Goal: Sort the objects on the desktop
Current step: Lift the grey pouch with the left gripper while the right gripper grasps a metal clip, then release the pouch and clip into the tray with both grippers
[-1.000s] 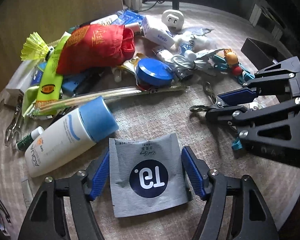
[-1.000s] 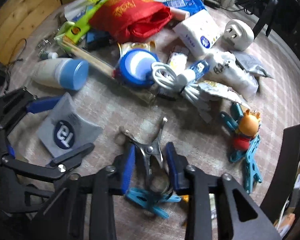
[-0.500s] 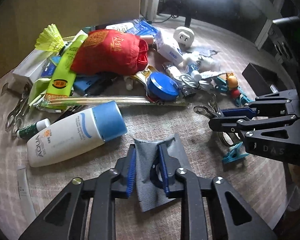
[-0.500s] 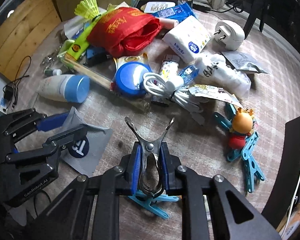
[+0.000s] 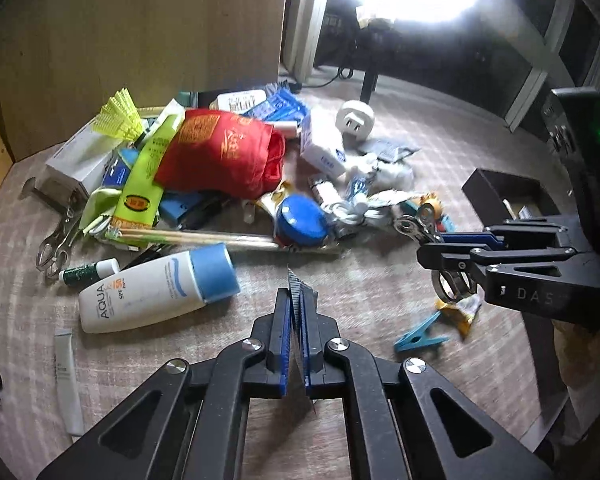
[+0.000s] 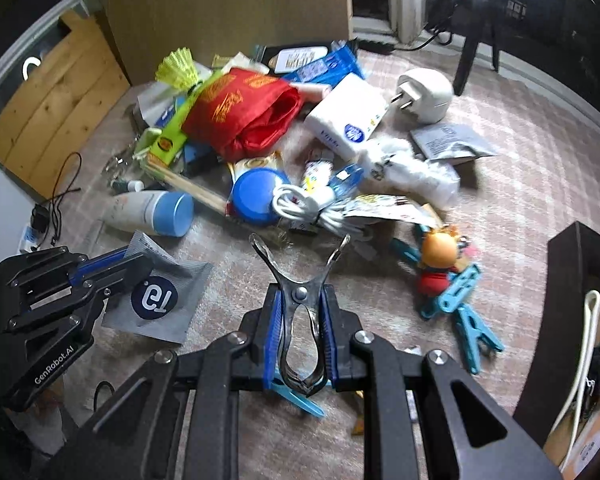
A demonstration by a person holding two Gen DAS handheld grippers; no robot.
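Observation:
My left gripper (image 5: 296,312) is shut on a grey foil sachet (image 5: 297,300) with a dark round logo, held edge-on above the table; in the right wrist view the sachet (image 6: 160,300) hangs flat from the left gripper (image 6: 112,264). My right gripper (image 6: 300,312) is shut on a metal spring clip (image 6: 300,300), lifted off the table; the clip also shows in the left wrist view (image 5: 416,226) sticking out of the right gripper (image 5: 452,240). A pile of mixed items lies beyond, around a red cloth bag (image 5: 220,156).
A white sunscreen bottle (image 5: 152,292) with a blue cap lies left. A blue round lid (image 5: 300,220), chopsticks (image 5: 196,236), white plug (image 6: 424,92), tissue pack (image 6: 344,120), toy figure (image 6: 440,256) and blue pegs (image 6: 468,312) lie about. A dark open box (image 6: 572,300) stands right.
Both grippers closed, the left on the sachet, the right on the metal clip. Both then rose off the table with their objects; the sachet now hangs edge-on between the left fingers.

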